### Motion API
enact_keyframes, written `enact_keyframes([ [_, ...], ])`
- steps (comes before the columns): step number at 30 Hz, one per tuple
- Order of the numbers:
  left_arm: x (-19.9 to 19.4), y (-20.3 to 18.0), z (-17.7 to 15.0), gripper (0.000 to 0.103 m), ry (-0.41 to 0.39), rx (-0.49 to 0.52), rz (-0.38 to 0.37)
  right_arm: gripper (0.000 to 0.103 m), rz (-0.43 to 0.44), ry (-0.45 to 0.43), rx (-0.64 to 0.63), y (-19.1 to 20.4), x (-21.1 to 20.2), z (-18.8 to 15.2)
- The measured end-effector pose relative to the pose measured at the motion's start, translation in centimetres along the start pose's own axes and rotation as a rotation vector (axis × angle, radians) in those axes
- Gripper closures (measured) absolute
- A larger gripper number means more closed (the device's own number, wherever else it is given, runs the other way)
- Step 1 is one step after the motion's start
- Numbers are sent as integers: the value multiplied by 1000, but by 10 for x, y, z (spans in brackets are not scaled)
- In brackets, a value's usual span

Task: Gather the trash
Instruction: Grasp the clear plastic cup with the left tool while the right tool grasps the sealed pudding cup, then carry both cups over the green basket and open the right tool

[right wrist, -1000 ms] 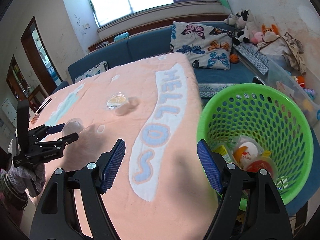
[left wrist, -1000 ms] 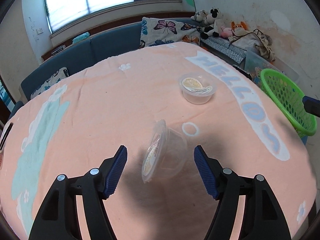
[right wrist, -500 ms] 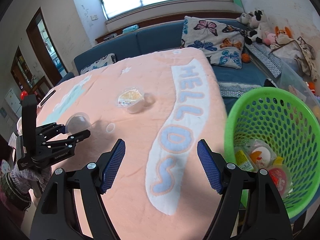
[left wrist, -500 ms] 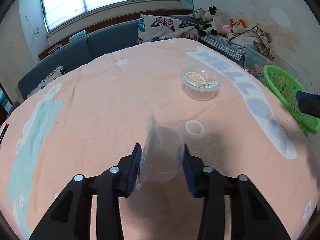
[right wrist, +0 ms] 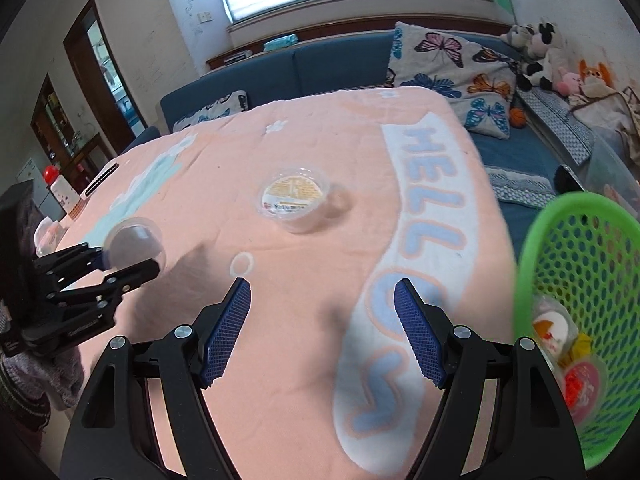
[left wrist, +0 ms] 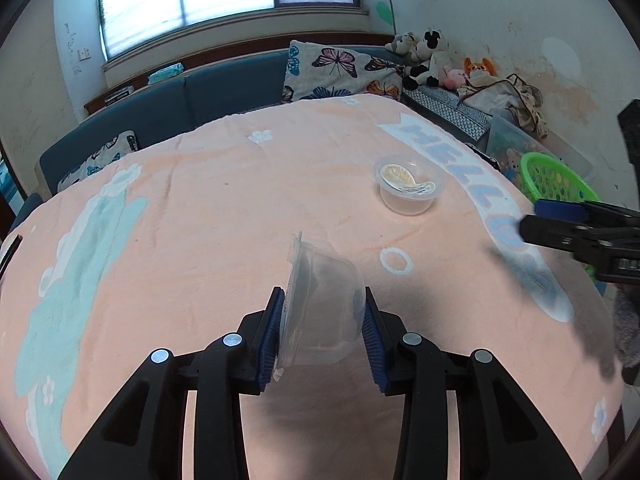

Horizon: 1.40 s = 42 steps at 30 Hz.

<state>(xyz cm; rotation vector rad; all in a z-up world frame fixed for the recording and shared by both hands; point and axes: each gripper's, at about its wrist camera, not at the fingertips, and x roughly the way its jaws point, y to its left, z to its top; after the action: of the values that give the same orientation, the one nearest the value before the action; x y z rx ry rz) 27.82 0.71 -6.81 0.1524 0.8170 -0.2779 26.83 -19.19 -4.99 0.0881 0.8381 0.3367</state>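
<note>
The green basket (right wrist: 576, 280) is blurred and cut off at the right edge.

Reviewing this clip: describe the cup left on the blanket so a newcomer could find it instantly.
Start at the peach blanket with its HELLO lettering. Just left of the letters stands a clear plastic cup, upright, with a yellow-printed film lid. Unlike the cup on its side clamped in the left gripper, nothing grips this one.

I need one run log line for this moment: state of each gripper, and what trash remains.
left gripper: shut on clear cup | right gripper: open, empty | sealed cup: on table | green basket: holds trash
</note>
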Motion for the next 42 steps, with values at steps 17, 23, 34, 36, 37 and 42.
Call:
enact_keyframes([
  [17, -27, 17, -8, 67, -17, -49, -22, 29, 1, 55, -51, 22, 69, 35],
  [23, -29, 22, -8, 67, -22, -68, -38, 29, -13, 73, -69, 27, 91, 43],
  [34, -29, 25, -10, 67, -21, -84, -52, 37, -25, 90, -71, 25, 109, 53],
  [36, -29, 24, -10, 67, -21, -80, -51, 38, -30, 87, -78, 25, 108, 53],
  [37, -29, 24, -11, 67, -21, -80, -53, 38, -30, 84, -79, 26, 107, 53],
  [42, -30, 21, -9, 67, -25, -75, -58, 38, -19, 82, -79, 27, 100, 50],
])
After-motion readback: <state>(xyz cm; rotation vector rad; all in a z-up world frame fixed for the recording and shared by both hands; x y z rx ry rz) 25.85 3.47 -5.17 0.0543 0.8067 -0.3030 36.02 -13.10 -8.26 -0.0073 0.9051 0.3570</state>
